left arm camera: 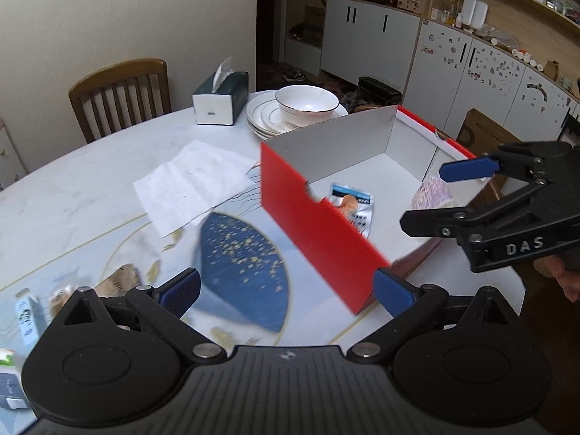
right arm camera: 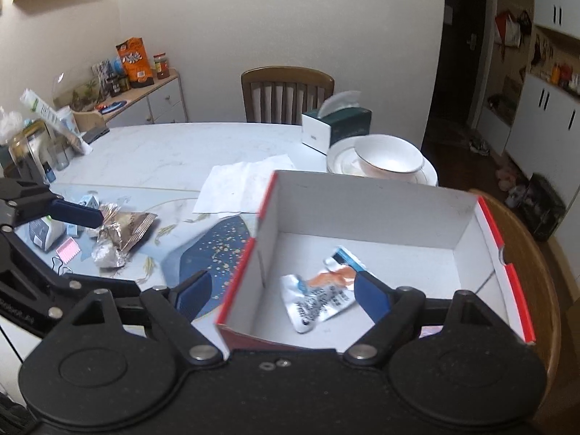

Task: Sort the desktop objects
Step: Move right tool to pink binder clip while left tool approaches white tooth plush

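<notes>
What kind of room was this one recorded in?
Most likely a home dining room: a dining table with a wooden chair drawn up, stacked plates with a bowl, and white cabinets under cluttered shelves.

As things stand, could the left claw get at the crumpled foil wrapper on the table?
Probably yes: the left claw is open and empty beside the foil wrapper, which lies uncovered on the table outside the red box.

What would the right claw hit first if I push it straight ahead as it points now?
Probably the red box: its open claw straddles the near-left wall, so that edge or the crumpled wrapper on the box floor comes first. Depth is hard to judge.
</notes>
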### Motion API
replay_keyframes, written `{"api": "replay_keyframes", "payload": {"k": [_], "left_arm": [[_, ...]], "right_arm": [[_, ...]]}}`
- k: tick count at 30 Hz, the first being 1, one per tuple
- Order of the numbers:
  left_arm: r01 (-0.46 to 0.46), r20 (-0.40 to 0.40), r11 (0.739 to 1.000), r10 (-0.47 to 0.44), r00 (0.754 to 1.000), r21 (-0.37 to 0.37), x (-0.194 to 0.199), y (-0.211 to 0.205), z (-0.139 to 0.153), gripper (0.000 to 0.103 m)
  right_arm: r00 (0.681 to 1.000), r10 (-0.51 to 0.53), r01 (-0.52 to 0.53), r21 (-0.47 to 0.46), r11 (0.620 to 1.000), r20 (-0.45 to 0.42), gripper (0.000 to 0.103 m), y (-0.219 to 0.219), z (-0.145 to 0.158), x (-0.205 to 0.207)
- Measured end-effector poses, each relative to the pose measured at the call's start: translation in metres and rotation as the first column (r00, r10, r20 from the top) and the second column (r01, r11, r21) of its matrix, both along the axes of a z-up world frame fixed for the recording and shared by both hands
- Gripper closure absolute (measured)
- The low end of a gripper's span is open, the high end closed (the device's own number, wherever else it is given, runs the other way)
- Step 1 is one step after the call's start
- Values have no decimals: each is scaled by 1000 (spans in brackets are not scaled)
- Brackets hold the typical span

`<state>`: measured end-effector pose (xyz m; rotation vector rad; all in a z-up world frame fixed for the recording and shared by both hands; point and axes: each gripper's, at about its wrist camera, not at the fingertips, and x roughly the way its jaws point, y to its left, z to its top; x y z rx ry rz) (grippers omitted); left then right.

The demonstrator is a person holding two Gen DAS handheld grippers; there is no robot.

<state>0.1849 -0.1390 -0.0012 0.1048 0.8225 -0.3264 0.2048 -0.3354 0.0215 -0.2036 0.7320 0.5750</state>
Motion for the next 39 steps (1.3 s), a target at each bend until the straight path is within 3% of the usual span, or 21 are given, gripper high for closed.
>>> {"api": "replay_keyframes", "payload": {"k": [19,39], "left_arm": [[-70,54,996,68,996,47,-69,118,-9,1],[-112,15,990,111,994,85,-93,203,-47,2]], "right_arm": [[985,65,-53,82,995,-158,18,115,-24,-61],[972,67,-66,12,998,-226,20,192,-54,-94]]}}
